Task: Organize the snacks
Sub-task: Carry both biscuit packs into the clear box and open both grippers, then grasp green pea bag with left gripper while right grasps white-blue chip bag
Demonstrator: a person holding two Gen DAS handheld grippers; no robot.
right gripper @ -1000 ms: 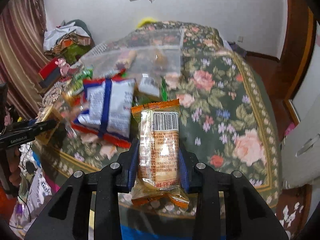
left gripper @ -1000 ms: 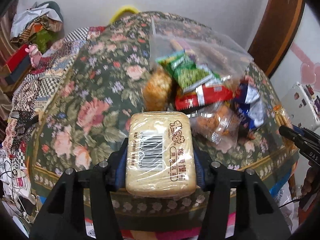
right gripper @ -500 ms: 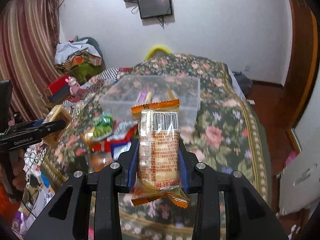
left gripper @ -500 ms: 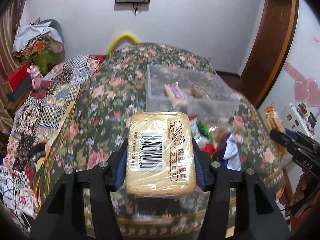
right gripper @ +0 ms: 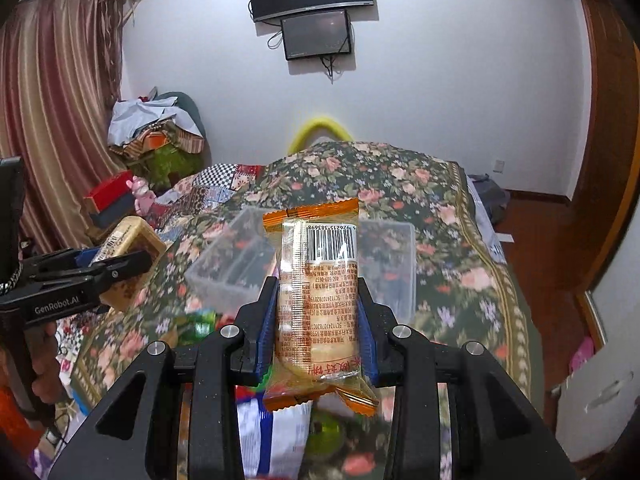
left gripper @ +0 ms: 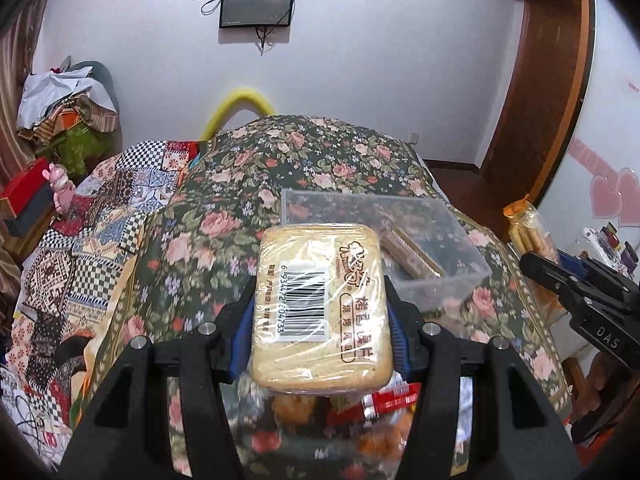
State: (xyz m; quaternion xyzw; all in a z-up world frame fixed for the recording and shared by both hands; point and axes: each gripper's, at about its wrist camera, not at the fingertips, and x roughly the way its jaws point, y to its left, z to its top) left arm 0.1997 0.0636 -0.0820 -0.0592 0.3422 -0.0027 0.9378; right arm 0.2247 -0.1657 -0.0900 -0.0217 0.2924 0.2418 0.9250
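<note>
My left gripper [left gripper: 320, 328] is shut on a pale yellow wrapped bread-slice pack [left gripper: 320, 312] with a barcode, held above the floral bed. My right gripper [right gripper: 318, 328] is shut on a clear cracker packet with orange ends [right gripper: 316, 296]. A clear plastic bin [left gripper: 420, 248] sits on the bedspread ahead of both grippers, with a few brown snack bars inside; in the right wrist view the clear plastic bin [right gripper: 396, 264] lies right behind the packet. Loose snack bags [left gripper: 384, 404] lie below the left gripper, partly hidden. The right gripper [left gripper: 536, 240] with its packet shows at the left view's right edge.
The bed has a dark floral cover [left gripper: 224, 248] and a patchwork quilt [left gripper: 80, 248] on the left. A blue-white bag [right gripper: 272, 432] and green packs [right gripper: 200, 320] lie under the right gripper. Clutter [right gripper: 152, 136] is piled by the curtain; screens [right gripper: 312, 4] hang on the wall.
Both grippers have risen and tilted up with their packs. The snack pile has slid to the bottom of both views, and the clear bin and far wall now fill the middle.
</note>
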